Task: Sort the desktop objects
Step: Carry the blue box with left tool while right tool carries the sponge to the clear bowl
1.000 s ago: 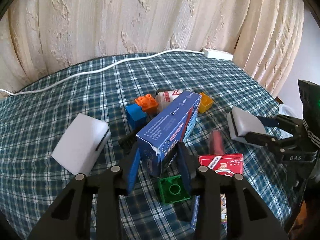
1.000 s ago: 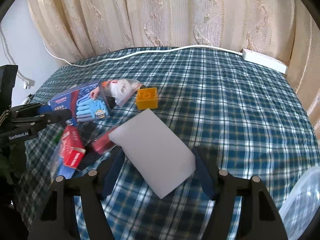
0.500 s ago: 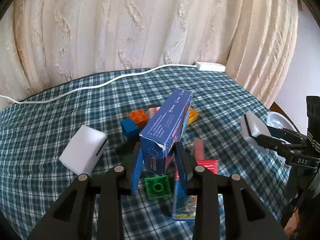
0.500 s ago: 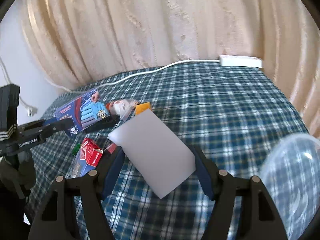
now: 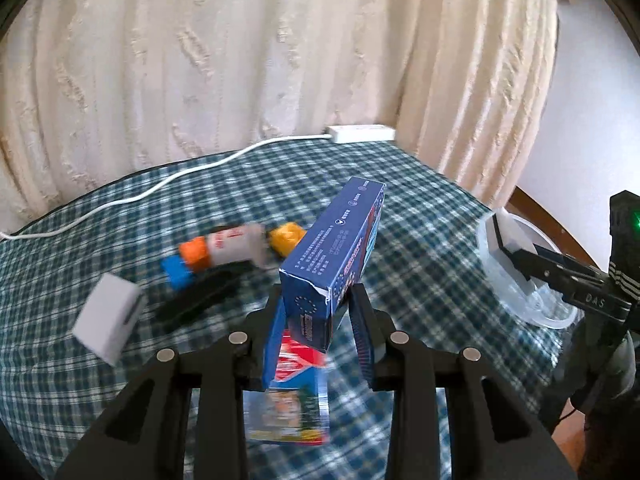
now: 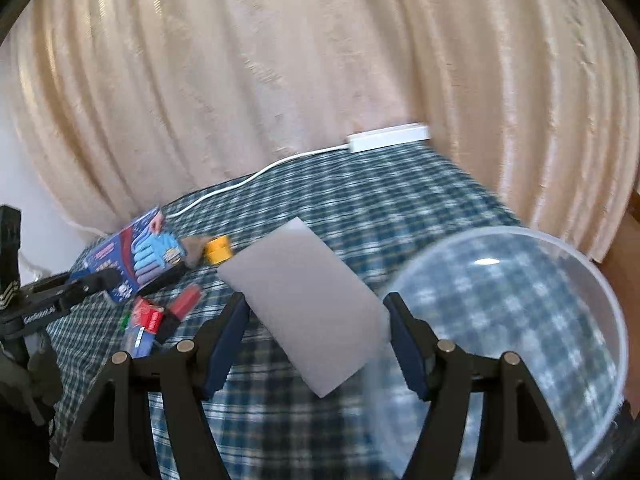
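Checked cloth covers the counter [image 5: 420,208], cream curtain behind; the left gripper [image 5: 320,320] has its jaws clamped on the low end of a blue carton [image 5: 336,248], lifted clear and tilted. Carton looks light, thin-walled, crushable: hold near the middle. The right gripper [image 6: 316,316] pinches a white sponge block [image 6: 308,300], soft and springy, beside a clear plastic bowl [image 6: 600,300].

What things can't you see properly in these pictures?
- Left wrist view: the green brick is hidden behind the blue glove box in the left gripper.
- Left wrist view: the small print on the box is too small to read; the orange brick is motion-blurred.
- Right wrist view: the clear bowl is cut off by the frame edge.
- Right wrist view: the white sponge in the right gripper hides the cloth beneath.
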### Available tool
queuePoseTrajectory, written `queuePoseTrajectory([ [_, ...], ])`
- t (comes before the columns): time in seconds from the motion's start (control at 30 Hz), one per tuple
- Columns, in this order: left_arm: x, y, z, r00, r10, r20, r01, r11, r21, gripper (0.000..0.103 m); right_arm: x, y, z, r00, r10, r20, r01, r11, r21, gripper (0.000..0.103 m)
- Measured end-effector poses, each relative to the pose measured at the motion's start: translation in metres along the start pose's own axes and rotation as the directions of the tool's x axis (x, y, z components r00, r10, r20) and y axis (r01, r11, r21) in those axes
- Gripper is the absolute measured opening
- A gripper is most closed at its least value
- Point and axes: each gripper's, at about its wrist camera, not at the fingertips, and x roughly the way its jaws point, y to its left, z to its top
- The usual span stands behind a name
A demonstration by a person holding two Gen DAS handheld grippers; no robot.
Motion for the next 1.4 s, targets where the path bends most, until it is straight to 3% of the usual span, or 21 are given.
queuePoseTrajectory([
  [0.4,0.024,-0.089,0.009,0.992,-0.120,-0.039,0.124,0.987,0.100,0.035,-0.044,-0.087,-0.016,0.984,-0.177,0.017,0.172,0.969,0.177,0.073],
  [0.67,0.042,-0.141,0.011,0.981,-0.184,-0.068,0.192,0.968,0.159,0.035,-0.051,-0.121,-0.025,0.963,-0.268,-0.005,0.262,0.938,0.226,0.073],
  [1.0,0.065,-0.184,0.022,0.964,-0.251,-0.090,0.264,0.943,0.203,0.035,-0.052,-0.130,-0.023,0.942,-0.335,0.003,0.327,0.920,0.215,0.075],
  [1.23,0.093,-0.207,0.026,0.928,-0.330,-0.172,0.359,0.917,0.176,0.036,-0.048,-0.130,-0.019,0.941,-0.338,0.002,0.330,0.920,0.212,0.079],
  [1.4,0.102,-0.214,0.032,0.912,-0.369,-0.180,0.399,0.900,0.177,0.036,-0.047,-0.125,-0.016,0.932,-0.364,-0.002,0.358,0.916,0.182,0.081],
])
